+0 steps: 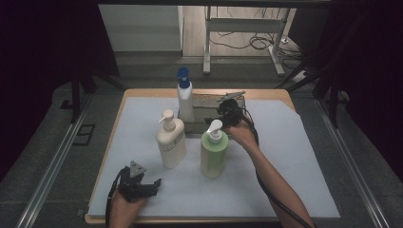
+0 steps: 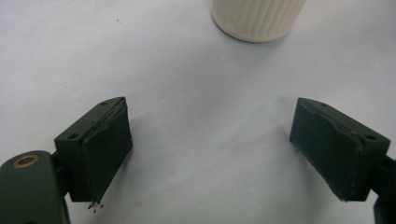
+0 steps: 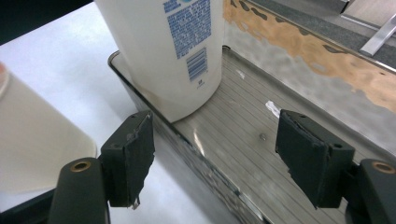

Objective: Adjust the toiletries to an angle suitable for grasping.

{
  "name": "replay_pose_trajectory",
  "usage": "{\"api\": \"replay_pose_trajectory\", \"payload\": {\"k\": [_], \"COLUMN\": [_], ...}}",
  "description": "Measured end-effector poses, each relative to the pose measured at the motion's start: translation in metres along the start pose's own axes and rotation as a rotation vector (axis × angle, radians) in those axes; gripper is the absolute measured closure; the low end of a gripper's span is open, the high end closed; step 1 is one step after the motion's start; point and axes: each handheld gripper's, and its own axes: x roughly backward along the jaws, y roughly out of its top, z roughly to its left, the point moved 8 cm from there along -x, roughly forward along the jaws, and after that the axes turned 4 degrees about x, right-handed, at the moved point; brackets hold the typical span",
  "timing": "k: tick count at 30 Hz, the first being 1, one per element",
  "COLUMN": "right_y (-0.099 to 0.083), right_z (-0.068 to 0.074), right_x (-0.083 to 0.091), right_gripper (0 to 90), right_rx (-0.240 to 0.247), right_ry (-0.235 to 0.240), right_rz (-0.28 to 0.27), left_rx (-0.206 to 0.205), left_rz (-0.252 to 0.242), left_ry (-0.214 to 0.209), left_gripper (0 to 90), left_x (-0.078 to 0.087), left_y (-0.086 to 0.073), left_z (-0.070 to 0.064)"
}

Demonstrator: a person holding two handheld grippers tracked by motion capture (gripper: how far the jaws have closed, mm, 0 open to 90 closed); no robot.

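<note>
The right gripper hangs over the metal tray at the desk's far side, jaws spread wide and empty, just beside the white bottle that stands in the tray's corner. That bottle looks rigid but smooth plastic, likely slick and top-heavy if full; I'd take it low across the body, not by the blue pump. The left gripper rests near the front edge, jaws apart too, facing the cream bottle. The green bottle stands between.
</note>
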Motion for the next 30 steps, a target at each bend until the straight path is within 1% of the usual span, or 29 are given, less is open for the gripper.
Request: {"api": "replay_pose_trajectory", "payload": {"k": [3,6,8,11,15,19,22,24,30], "right_y": [-0.004,-0.009,-0.012,-0.018,-0.025,-0.034,-0.040,-0.042,-0.049], "right_z": [-0.001,-0.001,0.000,0.000,0.000,0.000,0.000,0.001,0.004], "right_x": [0.009,0.017,0.021,0.027,0.034,0.039,0.042,0.044,0.050], "right_gripper": [26.9,26.2,25.6,24.9,24.0,22.5,21.5,20.3,16.6], "right_rx": [0.001,0.013,0.017,0.036,0.033,0.050,0.049,0.047,0.069], "right_ry": [0.003,0.004,0.015,0.005,0.011,0.005,0.008,0.012,0.003], "right_rz": [-0.001,-0.010,-0.009,-0.007,-0.004,0.006,0.011,0.010,0.013], "left_rx": [0.002,0.001,0.002,0.002,0.003,0.003,0.003,0.003,0.003], "left_rz": [0.000,0.000,0.000,0.000,-0.001,-0.001,-0.001,-0.001,-0.001], "left_ry": [-0.001,0.000,0.000,0.000,0.000,-0.001,0.000,0.000,0.000], "left_gripper": [12.3,12.3,12.3,12.3,12.3,12.3,12.3,12.3,12.3], "left_x": [0.000,0.000,0.000,0.000,0.000,0.000,0.000,0.000,0.000], "left_y": [0.000,0.000,0.000,0.000,0.000,0.000,0.000,0.000,0.000], "left_z": [0.000,0.000,0.000,0.000,0.000,0.000,0.000,0.000,0.000]}}
